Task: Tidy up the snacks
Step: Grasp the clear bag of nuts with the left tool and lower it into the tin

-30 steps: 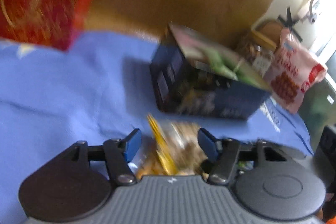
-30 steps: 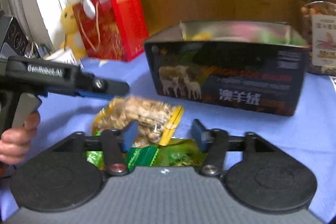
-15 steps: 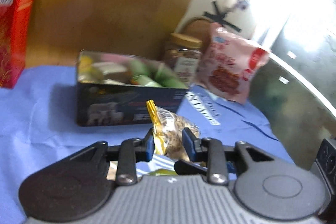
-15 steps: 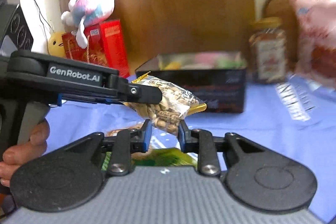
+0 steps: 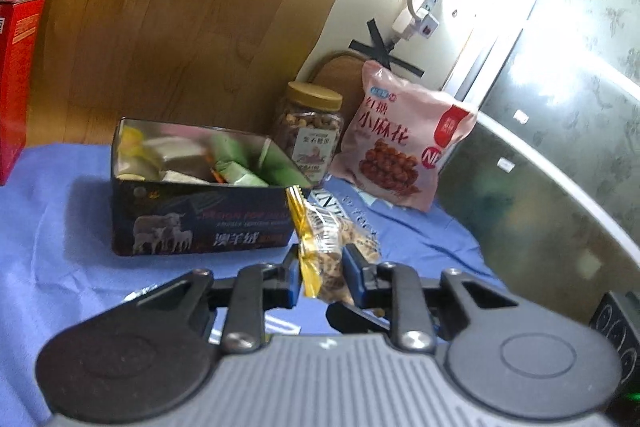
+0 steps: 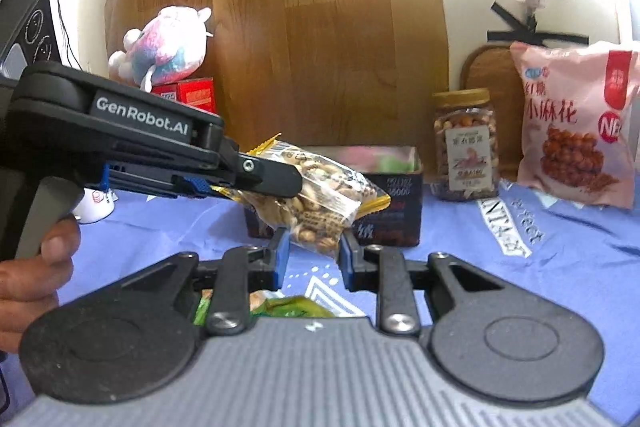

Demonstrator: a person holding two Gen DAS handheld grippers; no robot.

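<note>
- Left wrist view: my left gripper [image 5: 322,273] is pinching the clear peanut packet [image 5: 334,247] by its yellow-edged end, both blue pads pressed against it, and the packet is lifted off the blue cloth [image 5: 48,227].
- Taking the dark tin box [image 5: 200,223] as my landmark, the packet hangs just in front of its near right corner. The box is open and holds green and pale wrapped snacks.
- Behind the box to the right stands a nut jar [image 5: 312,135] with a tan lid, and further right of it leans a pink snack bag [image 5: 404,151]. A red carton [image 5: 16,75] stands well to the left of the box.
- Right wrist view: my right gripper [image 6: 312,255] is closed on the lower end of the same peanut packet [image 6: 316,195], its blue pads pressing the packet from both sides.
- The left gripper [image 6: 256,175] reaches in from the left and clamps the packet's upper end; a person's hand [image 6: 36,275] holds its grip.
- The packet hangs in front of the tin box [image 6: 396,203]. A green packet [image 6: 292,307] lies on the cloth nearer to me than the box.
- A plush toy [image 6: 164,47] sits behind and left of the box.
</note>
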